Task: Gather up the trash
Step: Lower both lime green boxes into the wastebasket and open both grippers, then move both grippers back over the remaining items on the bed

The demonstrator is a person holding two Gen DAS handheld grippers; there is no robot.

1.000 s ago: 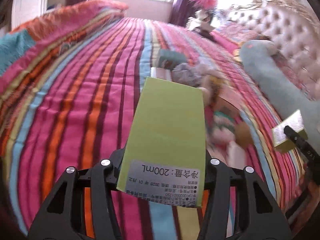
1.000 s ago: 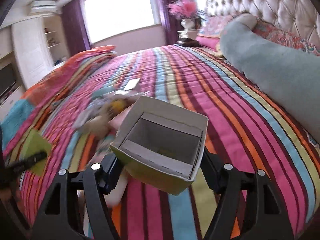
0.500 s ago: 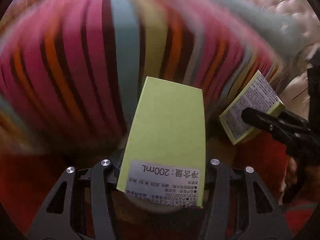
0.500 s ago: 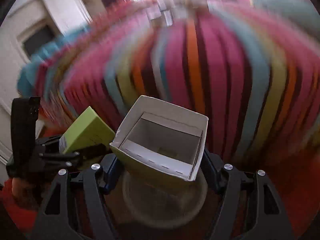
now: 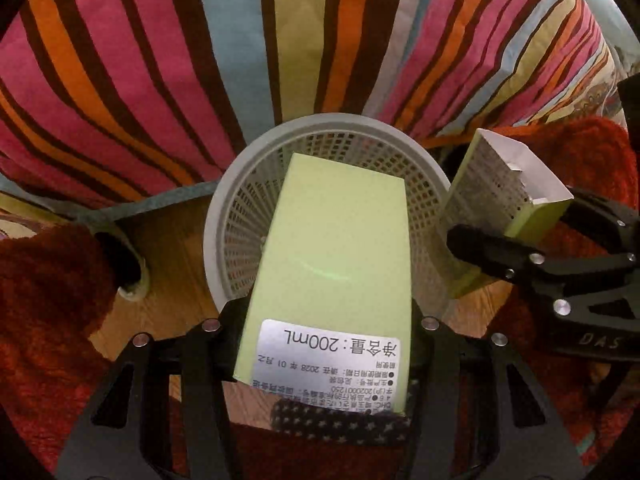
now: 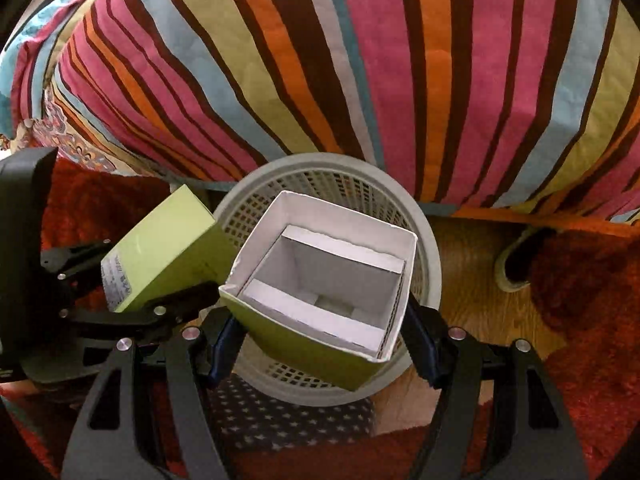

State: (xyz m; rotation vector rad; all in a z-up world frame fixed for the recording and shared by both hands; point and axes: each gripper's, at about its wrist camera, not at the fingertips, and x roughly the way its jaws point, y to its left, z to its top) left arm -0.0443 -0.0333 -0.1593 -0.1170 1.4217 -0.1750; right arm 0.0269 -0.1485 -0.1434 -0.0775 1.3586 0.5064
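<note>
Carton (image 5: 332, 240) — pale green, closed, labelled.

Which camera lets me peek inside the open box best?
The right wrist view. It looks straight into the open box, showing its white walls and flaps. The left wrist view catches only its printed side and top edge, pinched in the right gripper.

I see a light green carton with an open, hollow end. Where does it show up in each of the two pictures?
Left wrist view: the open carton sits at the right edge, held by the right tool.
Right wrist view: it fills the centre, open end toward the camera.
Shared landmark: the grey mesh basket by the striped bedspread.
</note>
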